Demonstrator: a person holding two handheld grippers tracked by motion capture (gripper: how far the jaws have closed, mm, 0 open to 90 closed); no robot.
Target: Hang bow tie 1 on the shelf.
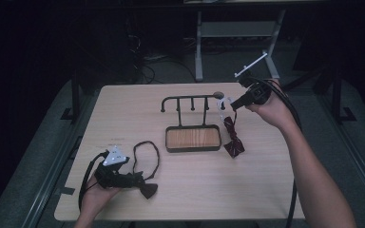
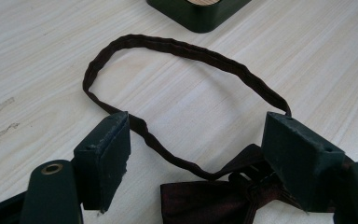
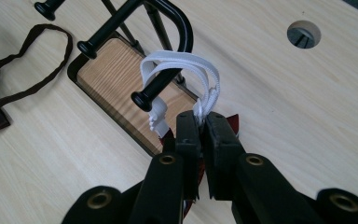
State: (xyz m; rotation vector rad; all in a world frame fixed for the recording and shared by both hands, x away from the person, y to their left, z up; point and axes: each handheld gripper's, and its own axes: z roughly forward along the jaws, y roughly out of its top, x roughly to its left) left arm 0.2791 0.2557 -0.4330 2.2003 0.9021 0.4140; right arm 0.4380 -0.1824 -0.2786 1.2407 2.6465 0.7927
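Note:
A black hook rack (image 1: 192,102) stands on a wooden base (image 1: 192,137) at the table's middle. My right gripper (image 1: 231,105) is shut on the white strap (image 3: 182,63) of a red bow tie (image 1: 233,142). That strap is looped over the rack's end peg (image 3: 161,86), and the tie hangs below the gripper (image 3: 200,123). A dark brown bow tie (image 1: 147,189) with its strap loop (image 1: 146,152) lies at the front left. My left gripper (image 2: 196,135) is open, its jaws on either side of this tie (image 2: 209,203) without pressing it.
A round cable hole (image 3: 303,33) opens in the table behind the rack's right end. The wooden table (image 1: 266,190) has bare surface at the front right. Beyond the far edge stand the legs of a metal frame (image 1: 198,52).

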